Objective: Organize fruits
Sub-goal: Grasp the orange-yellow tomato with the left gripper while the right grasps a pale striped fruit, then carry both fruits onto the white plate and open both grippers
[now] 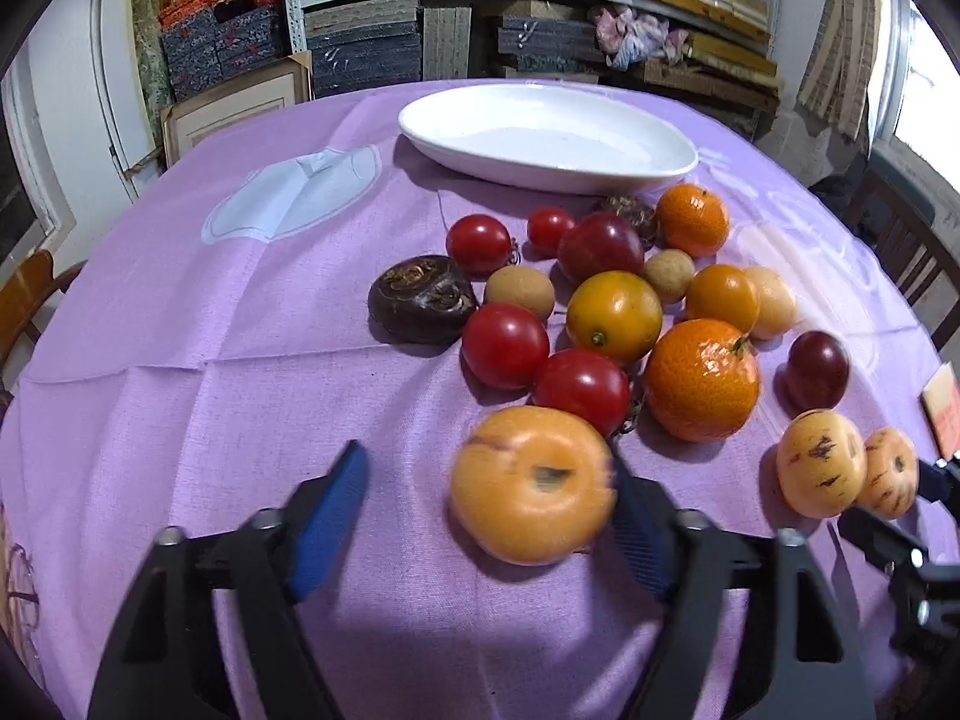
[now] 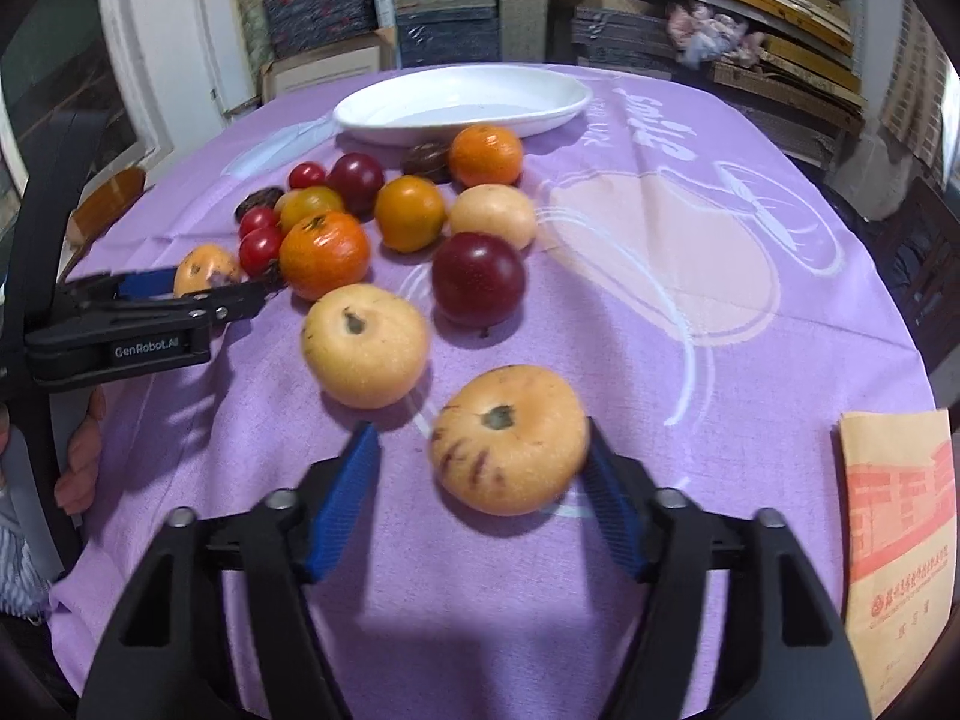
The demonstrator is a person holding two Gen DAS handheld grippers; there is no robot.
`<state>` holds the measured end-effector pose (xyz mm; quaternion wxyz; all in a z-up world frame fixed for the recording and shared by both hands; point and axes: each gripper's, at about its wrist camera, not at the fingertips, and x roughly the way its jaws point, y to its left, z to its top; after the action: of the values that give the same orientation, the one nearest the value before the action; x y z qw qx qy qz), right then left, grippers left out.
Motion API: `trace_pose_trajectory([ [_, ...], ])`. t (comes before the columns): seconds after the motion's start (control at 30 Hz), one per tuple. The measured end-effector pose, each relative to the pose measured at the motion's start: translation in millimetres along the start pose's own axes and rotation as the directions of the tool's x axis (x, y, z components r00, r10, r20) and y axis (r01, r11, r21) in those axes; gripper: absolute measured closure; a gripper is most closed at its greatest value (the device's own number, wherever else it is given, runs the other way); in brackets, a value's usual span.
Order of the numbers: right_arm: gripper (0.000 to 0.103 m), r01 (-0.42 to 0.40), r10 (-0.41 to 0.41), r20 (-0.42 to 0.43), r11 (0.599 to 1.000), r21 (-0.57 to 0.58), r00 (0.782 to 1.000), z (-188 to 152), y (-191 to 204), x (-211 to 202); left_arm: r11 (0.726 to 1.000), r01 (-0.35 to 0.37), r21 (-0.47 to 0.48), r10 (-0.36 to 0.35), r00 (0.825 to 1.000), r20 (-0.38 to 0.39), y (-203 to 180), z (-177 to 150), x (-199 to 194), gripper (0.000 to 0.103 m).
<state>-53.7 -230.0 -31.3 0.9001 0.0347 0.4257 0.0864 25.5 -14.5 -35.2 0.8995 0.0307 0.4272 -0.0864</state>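
Two hand-held grippers, both spread wide, each straddling a pepino melon on the desk.
Left hand-held gripper (image 1: 486, 516) should centre on its orange melon (image 1: 533, 485); right hand-held gripper (image 2: 480, 492) around the striped melon (image 2: 509, 439), before squeezing gently toward the white dish (image 1: 672, 165).

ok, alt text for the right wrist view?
The open right claw straddles a streaked yellow-orange fruit on a purple tablecloth, one pad close against its side. Beyond lie a pale yellow fruit, tomatoes, mandarins and an empty white dish; the left claw reaches in at left.
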Motion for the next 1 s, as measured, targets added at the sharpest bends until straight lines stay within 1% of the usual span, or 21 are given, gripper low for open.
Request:
trace_pose_trajectory([
  [0.03, 0.055, -0.016, 0.016, 0.004, 1.0, 0.025, 1.0, -0.4, -6.2, -1.7, 1.0, 0.016, 0.002, -0.016, 1.0, 0.007, 0.2, -1.0, -2.7, 0.054],
  [0.07, 0.056, -0.026, 0.026, 0.003, 0.999, 0.03, 1.0, -0.8, -8.7, -2.3, 1.0, 0.022, 0.006, -0.022, 1.0, 0.008, -0.3, -1.7, -3.3, 0.056],
  [0.1, 0.056, -0.02, 0.02, 0.003, 1.0, 0.021, 1.0, -1.0, -7.4, -2.7, 1.0, 0.025, 0.009, -0.025, 1.0, 0.009, -1.4, -1.6, -3.6, 0.056],
  [0.17, 0.056, -0.002, 0.002, 0.0, 1.0, 0.002, 1.0, -1.1, -3.6, -2.8, 0.998, 0.056, 0.004, -0.056, 0.998, 0.012, -0.2, -2.3, -5.0, 0.056],
  [0.27, 0.056, -0.009, 0.009, -0.001, 1.0, 0.002, 1.0, -2.0, -4.8, -4.2, 0.996, 0.086, -0.001, -0.086, 0.996, 0.024, 0.7, -4.5, -10.2, 0.057],
  [0.4, 0.057, -0.01, 0.01, -0.003, 1.0, -0.018, 1.0, -4.8, -4.4, -6.8, 0.995, 0.099, 0.017, -0.1, 0.993, 0.06, -3.2, -7.9, -26.4, 0.057],
  [0.47, 0.057, -0.014, 0.014, -0.003, 1.0, -0.022, 1.0, -5.6, -4.8, -7.3, 0.994, 0.11, 0.018, -0.111, 0.992, 0.057, -2.9, -9.1, -30.2, 0.057],
  [0.63, 0.058, -0.001, 0.001, -0.003, 0.999, -0.042, 1.0, -6.7, -2.6, -8.8, 0.99, 0.141, -0.014, -0.141, 0.99, 0.031, 6.6, -9.9, -33.4, 0.057],
  [0.7, 0.058, -0.021, 0.021, -0.014, 0.999, -0.037, 1.0, -3.8, -4.0, -10.0, 0.988, 0.152, -0.019, -0.151, 0.988, 0.031, 11.5, -6.6, -36.1, 0.057],
  [0.8, 0.058, -0.036, 0.036, 0.015, 0.999, -0.038, 0.999, 13.2, -5.9, -22.1, 0.991, 0.134, 0.0, -0.134, 0.99, 0.044, 15.3, 9.2, -41.1, 0.057],
  [0.87, 0.058, -0.045, 0.048, 0.049, 0.998, -0.051, 0.998, 33.3, -6.3, -33.3, 0.993, 0.115, 0.016, -0.115, 0.991, 0.064, 15.6, 29.1, -44.1, 0.057],
  [1.0, 0.058, -0.045, 0.057, 0.149, 0.996, -0.081, 0.987, 99.0, -4.9, -49.1, 0.996, 0.077, 0.037, -0.081, 0.99, 0.119, 9.3, 86.9, -40.2, 0.057],
])
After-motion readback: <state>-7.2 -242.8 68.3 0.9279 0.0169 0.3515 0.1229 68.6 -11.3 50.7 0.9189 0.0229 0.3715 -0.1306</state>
